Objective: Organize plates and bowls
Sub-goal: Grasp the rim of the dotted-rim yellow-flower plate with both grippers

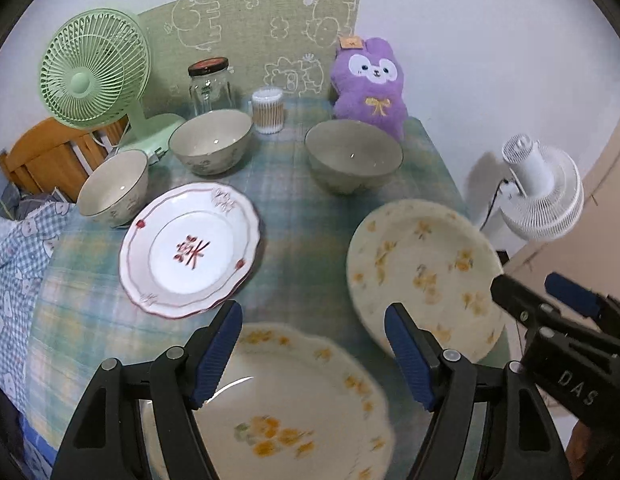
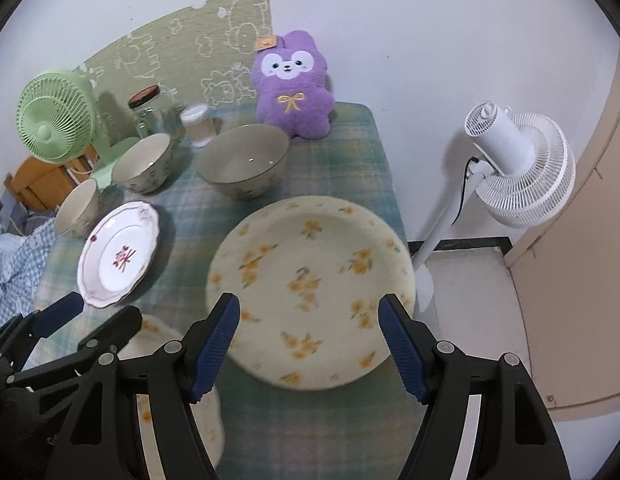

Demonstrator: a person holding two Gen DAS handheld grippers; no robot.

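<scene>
Three bowls point(image 1: 211, 142) and three plates lie separate on the desk point(image 1: 293, 208) — both tools, left tool point(image 1: 314, 354) and right tool point(image 2: 310, 344), released and empty above yellow-flowered plates point(image 2: 310, 280) — nothing stacked yet; next needs a rim grasp.

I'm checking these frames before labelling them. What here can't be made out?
- Near yellow-flower plate, left wrist view: blurred, lower rim cut off by the left gripper and the picture's edge.
- The same plate, right wrist view: mostly hidden behind both grippers.
- Small bowl, right wrist view: pattern too small.
- Far bowls' outside pattern: too small to read.
</scene>
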